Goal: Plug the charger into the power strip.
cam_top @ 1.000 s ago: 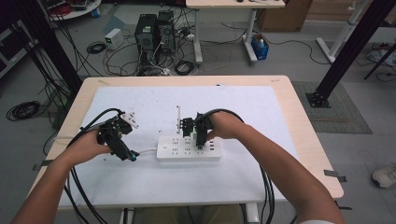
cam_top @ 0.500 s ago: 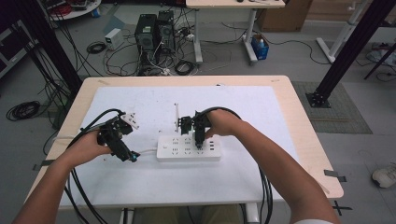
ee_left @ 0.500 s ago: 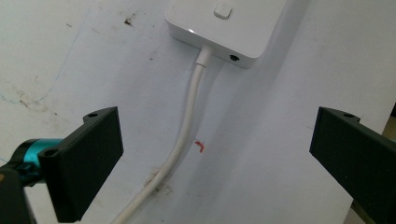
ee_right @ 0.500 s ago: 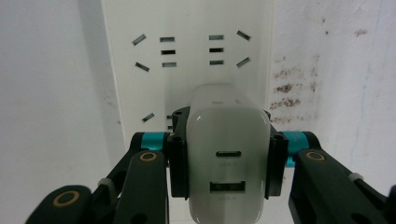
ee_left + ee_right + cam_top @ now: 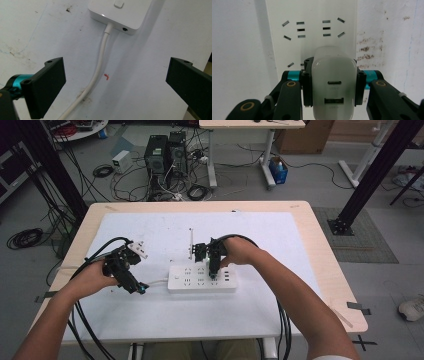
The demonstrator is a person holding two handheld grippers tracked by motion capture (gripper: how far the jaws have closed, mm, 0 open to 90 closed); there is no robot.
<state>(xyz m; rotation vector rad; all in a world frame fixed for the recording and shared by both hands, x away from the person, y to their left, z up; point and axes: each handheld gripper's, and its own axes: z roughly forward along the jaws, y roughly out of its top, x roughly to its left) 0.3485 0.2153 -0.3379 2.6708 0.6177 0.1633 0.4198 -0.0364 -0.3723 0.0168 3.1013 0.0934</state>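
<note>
Between the jaws of your right gripper [image 5: 333, 87] sits a white USB charger [image 5: 333, 82], clamped from both sides, its two ports facing back toward the gripper's camera. Just beyond the charger lies the white power strip [image 5: 312, 37], with its socket slots ahead of the jaws; whether the charger's prongs are touching the strip cannot be told. From the high view, your right gripper [image 5: 214, 265] points down over the right half of the power strip [image 5: 187, 279], which lies on the white mat [image 5: 260, 240] covering the table [image 5: 325, 265].

Your left gripper [image 5: 115, 82] has its jaws spread wide and holds nothing. Running between them on the mat is the strip's white cord [image 5: 98, 67], touching neither jaw, and ahead of them is the strip's end with its switch button [image 5: 119, 3]. From above, your left gripper [image 5: 134, 284] sits just beside the strip's left end.
</note>
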